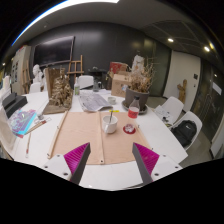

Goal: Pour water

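Beyond the claw [111,160] | white round cup [109,123], red-capped bottle [132,116] | claw wide open, empty

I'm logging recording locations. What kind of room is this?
Probably an office or studio meeting room: a long white table with white chairs and potted dried plants. The open claw hovers short of the cup.
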Tool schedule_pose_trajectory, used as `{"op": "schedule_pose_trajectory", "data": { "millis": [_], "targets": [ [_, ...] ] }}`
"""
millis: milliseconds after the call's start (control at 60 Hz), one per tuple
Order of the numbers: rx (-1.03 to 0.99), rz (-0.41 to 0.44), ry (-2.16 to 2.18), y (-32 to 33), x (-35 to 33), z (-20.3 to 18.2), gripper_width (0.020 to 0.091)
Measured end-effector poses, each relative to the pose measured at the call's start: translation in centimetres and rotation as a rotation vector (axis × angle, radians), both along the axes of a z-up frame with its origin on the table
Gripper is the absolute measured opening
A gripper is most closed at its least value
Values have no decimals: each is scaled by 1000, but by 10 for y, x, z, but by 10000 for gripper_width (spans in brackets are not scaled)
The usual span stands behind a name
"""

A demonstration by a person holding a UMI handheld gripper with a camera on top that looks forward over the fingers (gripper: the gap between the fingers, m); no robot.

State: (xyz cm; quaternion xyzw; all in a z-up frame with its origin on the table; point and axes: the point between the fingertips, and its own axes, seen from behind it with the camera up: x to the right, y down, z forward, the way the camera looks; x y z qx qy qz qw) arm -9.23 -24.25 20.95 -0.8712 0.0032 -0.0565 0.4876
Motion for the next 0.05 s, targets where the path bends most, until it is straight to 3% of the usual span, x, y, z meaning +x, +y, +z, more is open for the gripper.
{"op": "schedule_pose_trajectory", "data": {
  "millis": [50],
  "targets": [
    [2, 4, 8, 0, -4, 1, 858]
  ]
}}
